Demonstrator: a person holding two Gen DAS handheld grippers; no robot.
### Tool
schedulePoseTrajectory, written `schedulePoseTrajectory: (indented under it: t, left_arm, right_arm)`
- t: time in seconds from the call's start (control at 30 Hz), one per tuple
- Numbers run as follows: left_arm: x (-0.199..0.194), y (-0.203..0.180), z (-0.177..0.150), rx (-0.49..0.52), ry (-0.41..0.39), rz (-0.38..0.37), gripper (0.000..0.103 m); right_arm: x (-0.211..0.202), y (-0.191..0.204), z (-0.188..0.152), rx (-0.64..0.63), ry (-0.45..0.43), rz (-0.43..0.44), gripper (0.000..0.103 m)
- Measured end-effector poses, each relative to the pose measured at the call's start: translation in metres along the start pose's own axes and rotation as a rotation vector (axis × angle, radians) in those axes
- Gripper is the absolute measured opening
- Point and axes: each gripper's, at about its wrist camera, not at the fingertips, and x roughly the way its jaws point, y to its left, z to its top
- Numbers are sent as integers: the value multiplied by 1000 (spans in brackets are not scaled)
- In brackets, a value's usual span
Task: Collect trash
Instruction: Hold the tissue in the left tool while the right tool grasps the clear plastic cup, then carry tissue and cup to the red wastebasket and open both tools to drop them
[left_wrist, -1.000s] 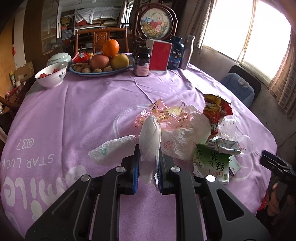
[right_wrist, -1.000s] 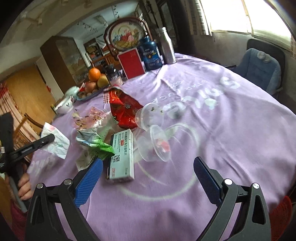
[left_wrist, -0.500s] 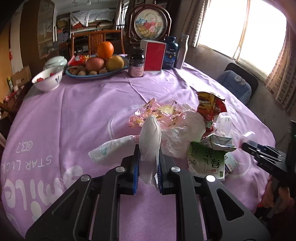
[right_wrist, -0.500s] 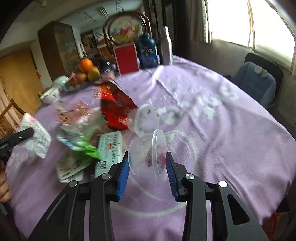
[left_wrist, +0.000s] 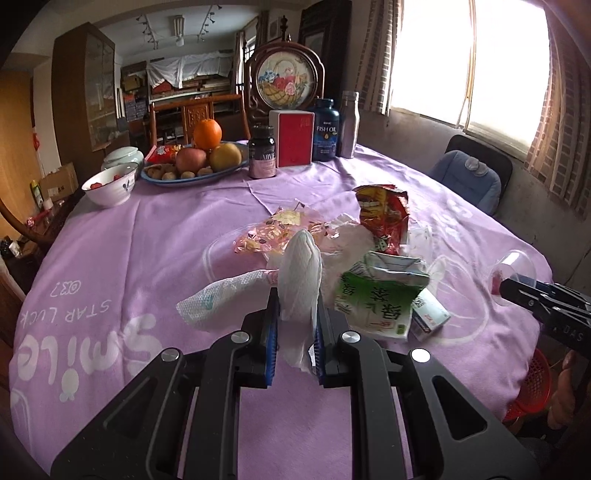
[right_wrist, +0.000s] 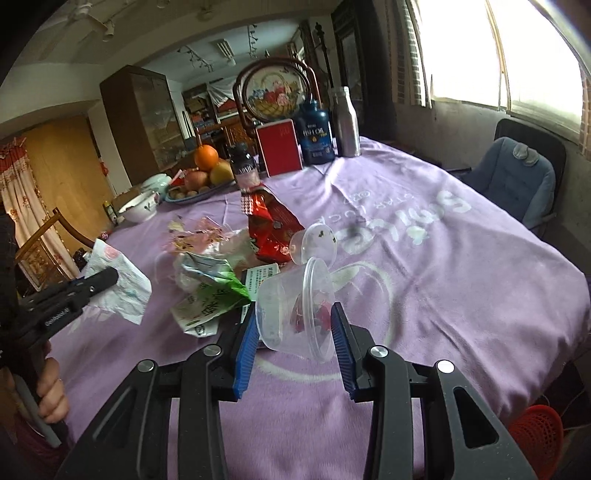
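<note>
My left gripper is shut on a white paper napkin and holds it above the purple tablecloth. My right gripper is shut on a clear plastic cup with red residue, lifted off the table; the cup also shows in the left wrist view. A trash pile lies mid-table: a green crushed carton, a red snack bag, a crinkled clear wrapper, a small box and a clear lid.
A fruit plate, a bowl, supplement bottles and a red box stand at the far side. A red basket sits on the floor at the right. A blue chair stands by the window.
My right gripper closed on the clear plastic cup and lifted it off the table. My left gripper kept holding the napkin and barely moved.
</note>
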Motion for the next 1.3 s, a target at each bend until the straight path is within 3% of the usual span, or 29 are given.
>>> schedulePoseTrajectory:
  t: [0.33, 0.97, 1.3]
  left_arm:
    - [-38, -33, -3, 49, -76, 66, 17]
    - [-88, -102, -9, 145, -171, 16, 20]
    - [-93, -150, -9, 218, -189, -36, 20]
  right_arm:
    - [-39, -1, -11, 1, -63, 33, 38]
    - [-115, -34, -39, 37, -187, 6, 38]
    - [-146, -65, -57, 93, -231, -43, 39]
